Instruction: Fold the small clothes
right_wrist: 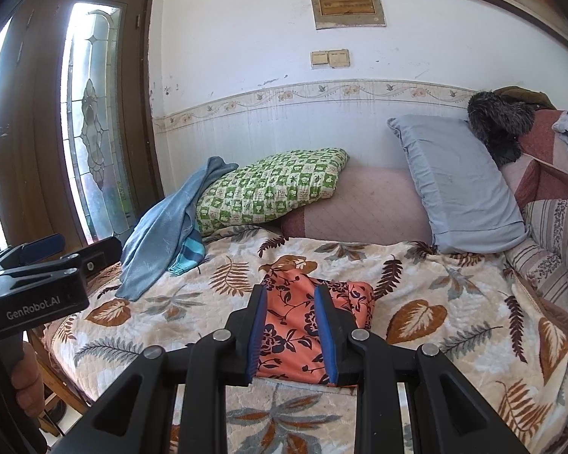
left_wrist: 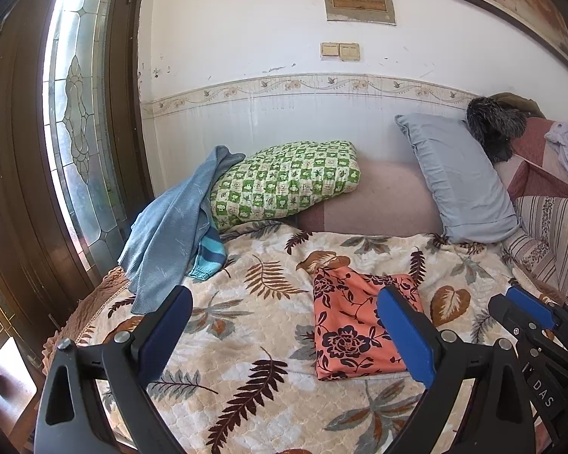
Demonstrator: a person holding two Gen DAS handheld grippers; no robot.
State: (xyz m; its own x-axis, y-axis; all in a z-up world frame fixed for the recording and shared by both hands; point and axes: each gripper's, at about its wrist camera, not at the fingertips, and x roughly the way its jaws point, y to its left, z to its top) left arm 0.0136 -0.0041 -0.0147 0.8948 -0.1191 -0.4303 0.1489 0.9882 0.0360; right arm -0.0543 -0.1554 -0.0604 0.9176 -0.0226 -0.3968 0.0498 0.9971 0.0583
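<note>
Here's the bed, spread with a cream quilted bedspread printed with brown and grey leaves (left_wrist: 246, 340), and right in the middle of it lies the folded orange cloth with dark navy flowers (left_wrist: 352, 325), a flat, neat packet with one bunched corner pointing up toward the pillows.

Left gripper (left_wrist: 284, 329) hovers above the bedspread, its blue-padded fingers (left_wrist: 405, 336) spread wide apart, holding nothing. The folded cloth shows between them, nearer the right-hand finger, which overlaps its edge in this view.

Over to the right gripper (right_wrist: 293, 335): its fingers (right_wrist: 256, 335) are set much closer together, but there's a clear gap with the orange floral cloth (right_wrist: 295, 325) visible through it. They sit over the near part of the packet; whether the tips touch the fabric can't be told from here. Nothing looks pinched.

From the right wrist view, the left gripper (right_wrist: 41, 253) appears off to the left edge, well apart from the cloth.

At the back, a pale blue knit garment (left_wrist: 170, 234) drapes over a green-and-white checked pillow (left_wrist: 287, 181), with a turquoise striped cuff (left_wrist: 208, 253) poking out below it. A grey-blue pillow (left_wrist: 458, 178) leans against the wall on the right, beside a dark furry bundle (left_wrist: 492, 128).
</note>
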